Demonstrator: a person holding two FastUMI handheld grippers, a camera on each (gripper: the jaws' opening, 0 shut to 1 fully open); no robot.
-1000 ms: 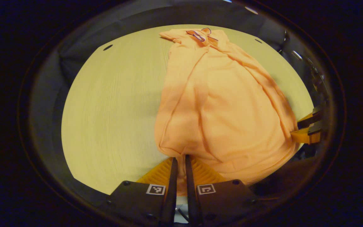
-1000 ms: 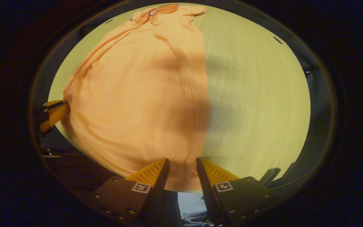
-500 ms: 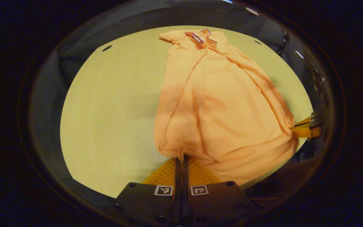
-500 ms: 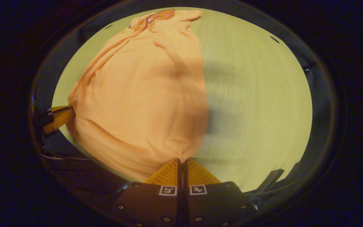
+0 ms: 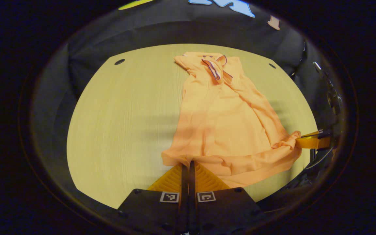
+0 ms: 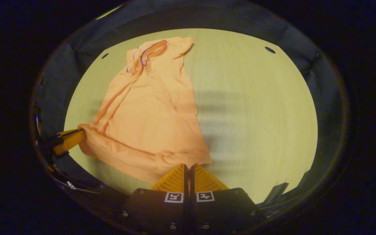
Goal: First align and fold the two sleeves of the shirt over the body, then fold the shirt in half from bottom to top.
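Note:
An orange shirt (image 5: 227, 120) with a dark-trimmed collar (image 5: 215, 65) lies lengthwise on the pale wooden table (image 5: 122, 120), collar at the far end. My left gripper (image 5: 188, 162) is shut on the shirt's bottom hem at its left corner. My right gripper (image 6: 189, 165) is shut on the hem's right corner of the shirt (image 6: 152, 114). The hem between them is lifted and wrinkled. In the left gripper view the right gripper (image 5: 305, 142) shows at the right edge; in the right gripper view the left gripper (image 6: 72, 138) shows at the left edge. The sleeves lie folded in over the body.
The table (image 6: 256, 114) has small dark holes near its far corners (image 5: 119, 61) (image 6: 269, 50). Bare wood stretches left of the shirt in the left gripper view and right of it in the right gripper view. Black cloth surrounds the table.
Both grippers closed on the bottom hem, the right one from open. Since then both have lifted and drawn back, so the shirt looks smaller and its hem is raised off the table.

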